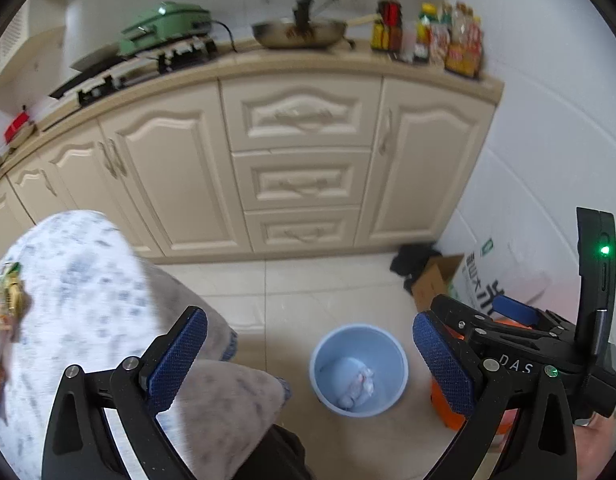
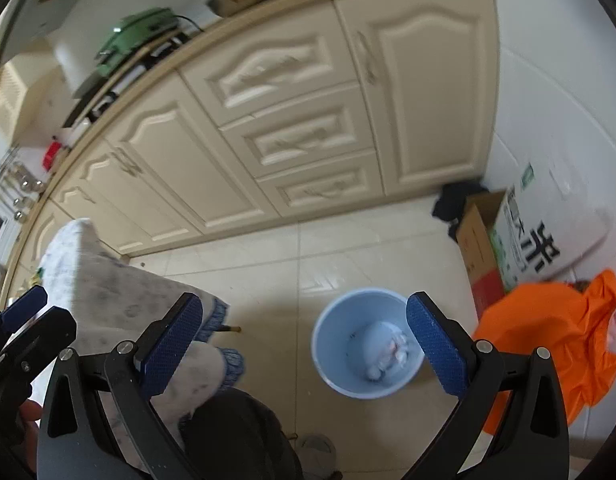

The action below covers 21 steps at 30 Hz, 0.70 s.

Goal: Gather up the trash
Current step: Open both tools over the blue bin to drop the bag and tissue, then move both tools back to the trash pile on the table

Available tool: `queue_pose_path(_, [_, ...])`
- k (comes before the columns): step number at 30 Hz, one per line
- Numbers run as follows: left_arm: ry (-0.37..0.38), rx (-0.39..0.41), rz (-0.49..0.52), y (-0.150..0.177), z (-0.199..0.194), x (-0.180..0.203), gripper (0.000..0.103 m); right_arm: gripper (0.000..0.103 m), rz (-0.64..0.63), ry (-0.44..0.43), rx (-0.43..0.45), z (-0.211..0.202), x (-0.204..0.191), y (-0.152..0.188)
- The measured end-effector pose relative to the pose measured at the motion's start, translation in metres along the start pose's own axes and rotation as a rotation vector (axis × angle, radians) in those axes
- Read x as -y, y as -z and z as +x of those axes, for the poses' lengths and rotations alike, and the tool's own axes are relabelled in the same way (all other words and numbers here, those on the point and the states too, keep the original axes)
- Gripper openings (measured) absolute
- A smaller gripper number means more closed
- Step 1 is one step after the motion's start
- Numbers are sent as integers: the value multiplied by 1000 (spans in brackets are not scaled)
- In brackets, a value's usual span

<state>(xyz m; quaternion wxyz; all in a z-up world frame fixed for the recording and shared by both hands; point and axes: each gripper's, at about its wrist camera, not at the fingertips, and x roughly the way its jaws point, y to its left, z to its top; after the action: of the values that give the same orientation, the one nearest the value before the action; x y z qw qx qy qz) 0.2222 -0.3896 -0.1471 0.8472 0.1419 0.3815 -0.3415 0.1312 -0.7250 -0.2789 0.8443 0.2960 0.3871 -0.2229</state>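
A pale blue waste bin (image 1: pixel 336 346) stands on the tiled floor, with crumpled white trash (image 1: pixel 361 384) lying at its bottom. My left gripper (image 1: pixel 309 356) hangs open above it, nothing between its blue pads (image 1: pixel 176 356). In the right wrist view the same bin (image 2: pixel 335 330) sits just inside the right finger, the white trash (image 2: pixel 391 354) inside it. My right gripper (image 2: pixel 304 344) is also open and empty. Each gripper shows at the edge of the other's view: the right gripper (image 1: pixel 471 308) and the left gripper (image 2: pixel 40 312).
A table under a patterned cloth (image 1: pixel 88 280) stands on the left with a snack wrapper (image 1: pixel 6 304) on it. Cream cabinets (image 1: pixel 300 184) run behind. An orange bag (image 2: pixel 555 340), a cardboard box (image 2: pixel 481 248) and a printed white sack (image 2: pixel 547 232) crowd the right wall.
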Motion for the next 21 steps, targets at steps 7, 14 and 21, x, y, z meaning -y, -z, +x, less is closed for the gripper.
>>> queue_pose_path(7, [-36, 99, -80, 29, -80, -57, 102, 103, -111, -50, 69, -34, -72, -2])
queue_pose_path(14, [-138, 233, -181, 76, -168, -119, 102, 103, -238, -166, 155, -72, -161, 8])
queue_pose_path(21, [-245, 281, -260, 132, -240, -167, 102, 103, -390, -278, 172, -94, -248, 31])
